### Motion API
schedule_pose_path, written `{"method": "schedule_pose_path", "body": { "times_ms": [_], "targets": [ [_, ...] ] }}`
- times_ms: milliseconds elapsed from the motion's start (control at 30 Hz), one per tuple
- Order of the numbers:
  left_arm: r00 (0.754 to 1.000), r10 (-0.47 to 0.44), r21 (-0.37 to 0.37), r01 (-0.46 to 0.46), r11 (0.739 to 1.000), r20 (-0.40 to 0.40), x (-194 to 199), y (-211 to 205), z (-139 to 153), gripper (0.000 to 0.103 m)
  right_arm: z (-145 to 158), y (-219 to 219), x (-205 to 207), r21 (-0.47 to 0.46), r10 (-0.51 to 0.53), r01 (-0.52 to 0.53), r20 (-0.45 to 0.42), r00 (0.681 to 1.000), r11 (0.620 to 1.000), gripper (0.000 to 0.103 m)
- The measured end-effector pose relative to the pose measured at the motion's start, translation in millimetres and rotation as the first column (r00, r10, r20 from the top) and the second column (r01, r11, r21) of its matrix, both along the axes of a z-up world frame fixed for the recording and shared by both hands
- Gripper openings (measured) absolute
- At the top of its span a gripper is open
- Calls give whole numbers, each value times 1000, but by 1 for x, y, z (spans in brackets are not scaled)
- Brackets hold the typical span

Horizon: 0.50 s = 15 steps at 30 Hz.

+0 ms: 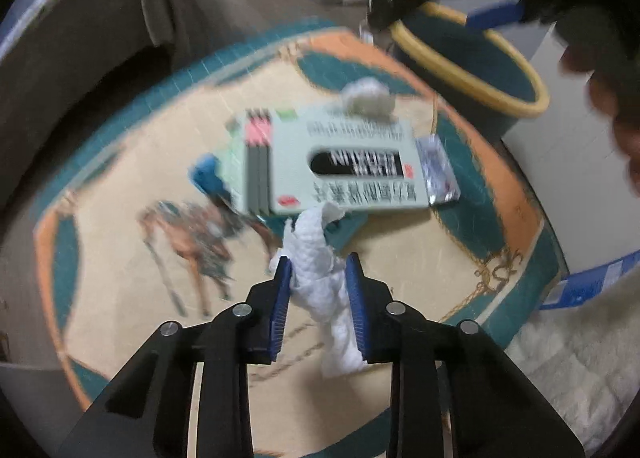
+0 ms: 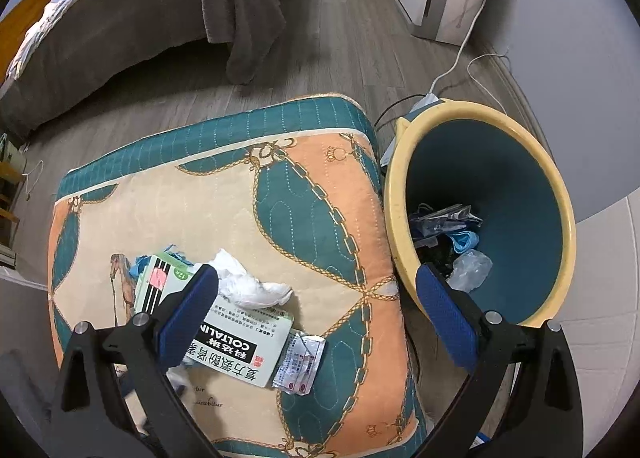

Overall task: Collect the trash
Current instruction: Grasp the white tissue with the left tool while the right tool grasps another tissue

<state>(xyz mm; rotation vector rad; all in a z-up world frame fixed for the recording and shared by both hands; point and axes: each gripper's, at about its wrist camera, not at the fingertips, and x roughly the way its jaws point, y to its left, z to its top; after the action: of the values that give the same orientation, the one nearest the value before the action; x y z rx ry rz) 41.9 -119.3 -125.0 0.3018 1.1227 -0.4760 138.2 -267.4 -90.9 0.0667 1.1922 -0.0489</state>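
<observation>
Two claws are in view above a quilted cushion (image 2: 320,186) patterned in teal, orange and cream. Angled down toward the cushion, the left claw (image 1: 319,272) pinches a crumpled white tissue (image 1: 320,258) between its blue pads, the tissue hanging down past them. Beyond it lies a pale green medicine box (image 1: 340,162) with a foil blister pack (image 1: 438,172) against its end and another tissue wad (image 1: 366,96) at its far edge. The right claw (image 2: 316,286) hangs with its pads spread wide and nothing between them, one over the box, one over the yellow-rimmed teal trash bin (image 2: 400,194) beside the cushion, which holds wrappers.
</observation>
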Motion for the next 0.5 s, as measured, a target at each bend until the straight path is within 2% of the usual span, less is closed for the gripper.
{"method": "schedule_pose_path", "body": {
  "times_ms": [133,300,400,500],
  "targets": [
    [998,0,10,-1,1000,59,6,20,41,28,0,6,0,19,8,-8,3,1000,1000,97],
    [987,30,12,-32,999,157,31,52,86,28,-4,17,1,-5,35,-35,-1,999,999,97],
    [977,69,5,-72,997,201,38,65,84,28,-12,22,1,8,43,-43,-19,999,999,97],
    [982,130,-46,-125,991,137,49,74,73,28,-20,28,2,13,64,-64,-43,997,998,97]
  ]
}}
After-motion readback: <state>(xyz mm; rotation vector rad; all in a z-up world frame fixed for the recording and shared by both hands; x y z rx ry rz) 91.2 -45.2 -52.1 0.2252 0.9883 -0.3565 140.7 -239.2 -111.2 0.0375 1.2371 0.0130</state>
